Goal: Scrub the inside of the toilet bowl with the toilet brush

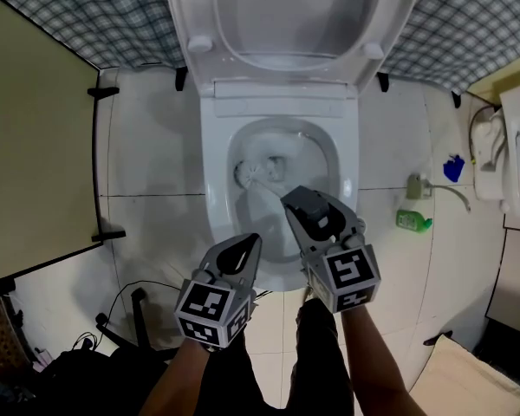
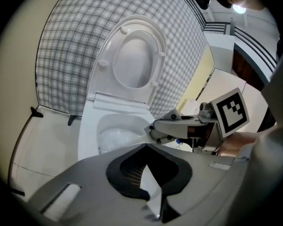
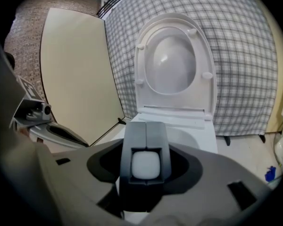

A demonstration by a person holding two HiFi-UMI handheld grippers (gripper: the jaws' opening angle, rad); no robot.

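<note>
The white toilet (image 1: 213, 180) has its seat and lid (image 1: 286, 16) raised. In the bowl the brush head (image 1: 250, 174) lies against the left inner wall, and its thin handle runs back to my right gripper (image 1: 288, 199). That gripper is shut on the toilet brush; in the right gripper view the handle's white end (image 3: 145, 165) sits between the closed jaws. My left gripper (image 1: 247, 243) hovers over the bowl's front rim, left of the right one, shut and empty. The left gripper view looks past its own tips (image 2: 146, 147) to the bowl (image 2: 115, 131) and the right gripper (image 2: 155, 128).
A beige partition (image 1: 35, 137) stands close on the left. On the tiled floor to the right lie a green bottle (image 1: 413, 221) and a blue item (image 1: 453, 168), near a water valve (image 1: 416, 186). Cables (image 1: 113, 310) trail at lower left. Plaid wall covering (image 1: 95, 24) lies behind.
</note>
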